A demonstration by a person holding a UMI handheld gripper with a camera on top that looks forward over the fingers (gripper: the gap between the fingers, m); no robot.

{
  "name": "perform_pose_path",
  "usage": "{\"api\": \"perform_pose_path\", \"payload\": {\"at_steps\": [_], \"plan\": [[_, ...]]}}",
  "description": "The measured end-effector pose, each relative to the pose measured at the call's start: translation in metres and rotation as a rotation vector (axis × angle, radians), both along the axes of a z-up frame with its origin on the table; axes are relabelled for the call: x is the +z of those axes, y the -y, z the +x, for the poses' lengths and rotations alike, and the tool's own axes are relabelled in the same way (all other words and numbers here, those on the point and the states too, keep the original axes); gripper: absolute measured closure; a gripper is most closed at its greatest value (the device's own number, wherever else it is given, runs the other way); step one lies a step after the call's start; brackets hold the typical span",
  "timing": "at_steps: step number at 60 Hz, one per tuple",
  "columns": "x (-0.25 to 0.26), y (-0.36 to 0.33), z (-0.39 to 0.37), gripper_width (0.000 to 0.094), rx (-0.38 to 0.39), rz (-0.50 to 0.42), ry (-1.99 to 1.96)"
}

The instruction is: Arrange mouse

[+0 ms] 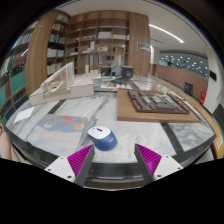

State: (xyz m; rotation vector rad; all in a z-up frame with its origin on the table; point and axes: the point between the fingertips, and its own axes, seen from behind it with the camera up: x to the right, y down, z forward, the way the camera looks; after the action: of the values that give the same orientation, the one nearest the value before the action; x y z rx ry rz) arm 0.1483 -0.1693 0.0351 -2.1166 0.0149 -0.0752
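Note:
A white and blue computer mouse (pixel 100 136) lies on the marbled grey table (pixel 160 132), just ahead of my fingers and a little nearer the left one. My gripper (pixel 115 160) is open and empty, with its two magenta-padded fingers (pixel 78 161) spread wide below the mouse. A grey mouse mat (pixel 62 126) with an orange patch lies on the table to the left of the mouse.
A white sheet of paper (pixel 22 114) lies at the table's far left. Beyond the table stand architectural models on low platforms (pixel 152 101) and tall wooden shelving (pixel 110 40). A bare stretch of table lies to the right of the mouse.

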Motion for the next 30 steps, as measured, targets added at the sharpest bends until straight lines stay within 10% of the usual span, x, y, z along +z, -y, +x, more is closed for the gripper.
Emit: {"api": "perform_pose_path", "payload": {"at_steps": [26, 30], "plan": [[-0.044, -0.112, -0.004, 0.0121, 0.047, -0.050, -0.081], [-0.045, -0.119, -0.003, 0.0399, 0.018, -0.052, -0.117]]}}
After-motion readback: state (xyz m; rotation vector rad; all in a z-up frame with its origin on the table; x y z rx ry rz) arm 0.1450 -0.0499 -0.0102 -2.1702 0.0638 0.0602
